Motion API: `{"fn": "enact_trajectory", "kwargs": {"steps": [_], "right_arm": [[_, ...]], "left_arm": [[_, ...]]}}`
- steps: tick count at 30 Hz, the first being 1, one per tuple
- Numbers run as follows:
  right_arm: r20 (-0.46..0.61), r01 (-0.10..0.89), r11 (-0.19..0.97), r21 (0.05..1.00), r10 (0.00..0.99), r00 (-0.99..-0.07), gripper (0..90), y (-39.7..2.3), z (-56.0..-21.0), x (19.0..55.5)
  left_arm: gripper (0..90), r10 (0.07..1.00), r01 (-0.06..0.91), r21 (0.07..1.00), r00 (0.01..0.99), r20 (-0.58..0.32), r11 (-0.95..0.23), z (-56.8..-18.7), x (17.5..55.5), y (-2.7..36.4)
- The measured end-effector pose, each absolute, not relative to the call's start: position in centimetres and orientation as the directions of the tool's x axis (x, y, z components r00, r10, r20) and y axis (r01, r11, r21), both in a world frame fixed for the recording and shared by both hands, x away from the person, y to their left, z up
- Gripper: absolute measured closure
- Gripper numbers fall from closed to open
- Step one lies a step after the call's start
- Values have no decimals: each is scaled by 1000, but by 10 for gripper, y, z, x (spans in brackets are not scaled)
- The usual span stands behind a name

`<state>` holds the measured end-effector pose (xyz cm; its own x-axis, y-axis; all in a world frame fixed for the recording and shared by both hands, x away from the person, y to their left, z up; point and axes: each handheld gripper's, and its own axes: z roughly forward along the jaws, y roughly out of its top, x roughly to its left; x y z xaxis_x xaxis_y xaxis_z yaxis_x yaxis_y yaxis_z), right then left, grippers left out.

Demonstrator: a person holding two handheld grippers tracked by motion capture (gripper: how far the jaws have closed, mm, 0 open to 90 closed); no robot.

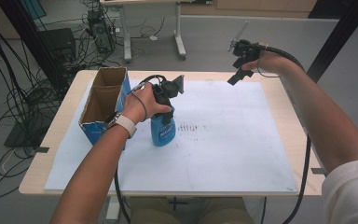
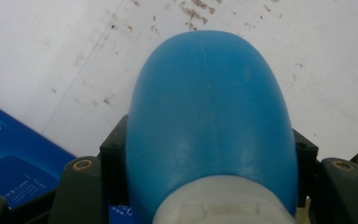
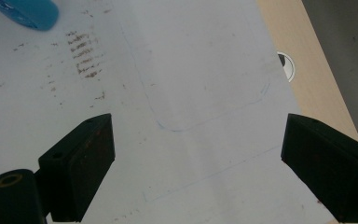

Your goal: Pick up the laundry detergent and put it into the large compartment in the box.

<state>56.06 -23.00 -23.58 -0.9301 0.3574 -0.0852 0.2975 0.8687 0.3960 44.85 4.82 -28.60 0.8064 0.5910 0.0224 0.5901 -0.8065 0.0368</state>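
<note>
A blue plastic bottle (image 1: 163, 132) stands upright on the white sheet (image 1: 223, 154), just right of the cardboard box. My left gripper (image 1: 168, 109) comes down over its top and is shut on its upper part. In the left gripper view the blue bottle (image 2: 209, 116) bulges up between the two black jaws, with its white neck at the bottom edge. My right gripper (image 1: 237, 74) hangs in the air over the far right of the sheet. Its jaws stand wide open in the right gripper view, my right gripper (image 3: 196, 168) holding nothing, and the blue bottle (image 3: 28, 11) shows at the top left.
An open blue-sided cardboard box (image 1: 103, 102) stands at the left of the table (image 1: 284, 98). Brown smudges (image 1: 189, 128) mark the sheet right of the bottle. A cable hole (image 3: 286, 65) sits in the wooden top beyond the sheet. Cables and desk legs lie on the floor behind.
</note>
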Motion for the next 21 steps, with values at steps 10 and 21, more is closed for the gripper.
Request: {"fn": "enact_trajectory", "kwargs": {"steps": [10,21], "right_arm": [[-86,299,868,397,359,-929,95,-230,-234,560],[-85,303,868,394,363,-928,96,-231,-235,560]], "left_arm": [[378,591,590,37,806,22,-806,-286,449,48],[378,589,589,35,808,22,-808,-286,449,48]]}}
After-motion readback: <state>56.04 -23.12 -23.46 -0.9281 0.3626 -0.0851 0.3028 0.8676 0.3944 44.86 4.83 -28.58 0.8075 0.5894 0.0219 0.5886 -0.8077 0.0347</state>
